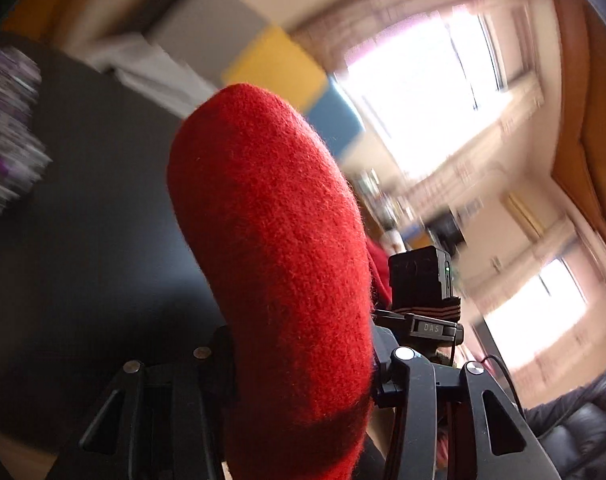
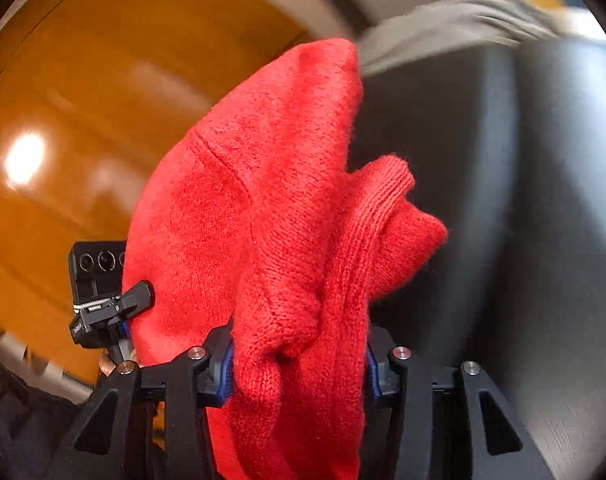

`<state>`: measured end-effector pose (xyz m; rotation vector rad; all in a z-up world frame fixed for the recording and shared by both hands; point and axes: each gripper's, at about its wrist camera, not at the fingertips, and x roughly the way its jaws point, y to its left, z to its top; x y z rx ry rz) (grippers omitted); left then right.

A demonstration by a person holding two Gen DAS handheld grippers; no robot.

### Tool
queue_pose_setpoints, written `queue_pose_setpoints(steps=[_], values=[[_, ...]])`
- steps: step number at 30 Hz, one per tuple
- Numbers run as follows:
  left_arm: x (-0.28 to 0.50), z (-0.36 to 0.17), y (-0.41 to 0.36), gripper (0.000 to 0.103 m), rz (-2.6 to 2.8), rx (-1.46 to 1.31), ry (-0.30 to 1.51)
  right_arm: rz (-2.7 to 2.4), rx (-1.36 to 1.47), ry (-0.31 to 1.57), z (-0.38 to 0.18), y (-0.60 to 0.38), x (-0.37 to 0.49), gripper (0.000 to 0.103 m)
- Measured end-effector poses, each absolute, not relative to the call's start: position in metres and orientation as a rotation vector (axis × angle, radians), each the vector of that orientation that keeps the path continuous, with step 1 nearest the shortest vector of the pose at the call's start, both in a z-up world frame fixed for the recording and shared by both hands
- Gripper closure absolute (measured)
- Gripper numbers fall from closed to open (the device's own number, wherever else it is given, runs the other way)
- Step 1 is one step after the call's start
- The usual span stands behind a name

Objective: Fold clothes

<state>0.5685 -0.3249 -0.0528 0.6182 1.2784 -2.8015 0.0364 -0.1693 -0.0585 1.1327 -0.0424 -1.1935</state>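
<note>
red knit sweater is the landmark, bunched up and held off the dark table by both tools.

left gripper: jaws narrow, clamped on a thick fold of the sweater; the fold bulges forward past the fingers and hides their tips. its rounded top edge stands clear of everything behind it.

right gripper: jaws pinched on a gathered wad of the same sweater, blue pads just showing at either side of the cloth. a ribbed edge curls out to the right of the wad, hanging free.

left of the sweater, left wrist view: bare dark tabletop, then a blurred purple-and-white patterned cloth at the far edge.

beyond the sweater, right wrist view: a grey garment lies at the table's far edge. right of the sweater the dark surface is open. left of it, orange-brown floor.

background heavily blurred in both views.
</note>
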Motion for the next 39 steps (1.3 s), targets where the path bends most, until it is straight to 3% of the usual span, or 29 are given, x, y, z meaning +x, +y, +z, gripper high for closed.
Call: queue_pose_setpoints(steps=[7,11,16,18,22,23,27,29,34,39], values=[[0.679,-0.021,-0.431,0.056,-2.596,0.284,1.180,-0.975,0.965,0.155,0.003,-0.357,0.108,0.055],[0.721,-0.026,-0.504,0.056,-2.400,0.174,1.218,-0.910,0.936,0.210,0.025,-0.464,0.149,0.055],[0.741,-0.089,-0.587,0.056,-2.126,0.275,1.399,-0.927,1.006,0.335,-0.004,-0.558,0.186,0.055],[0.742,-0.129,-0.610,0.048,-2.026,0.325,1.476,-0.995,1.052,0.457,-0.044,-0.581,0.193,0.050],[0.746,-0.117,-0.604,0.045,-2.026,0.343,1.402,-0.936,1.082,0.320,-0.075,-0.572,0.173,0.044],[0.747,-0.113,-0.601,0.038,-2.030,0.347,1.380,-0.924,1.078,0.318,-0.073,-0.569,0.170,0.043],[0.751,-0.094,-0.592,0.031,-2.042,0.359,1.291,-0.927,1.096,0.343,-0.051,-0.559,0.152,0.043],[0.762,-0.073,-0.587,0.018,-2.023,0.358,1.200,-0.998,1.029,0.345,-0.027,-0.546,0.138,0.043],[0.773,-0.022,-0.578,0.013,-2.027,0.271,0.934,-1.106,0.696,0.348,0.050,-0.473,0.171,0.041],[0.709,-0.014,-0.603,0.012,-2.073,0.382,0.821,-1.024,0.499,0.556,0.050,-0.466,0.241,0.042]])
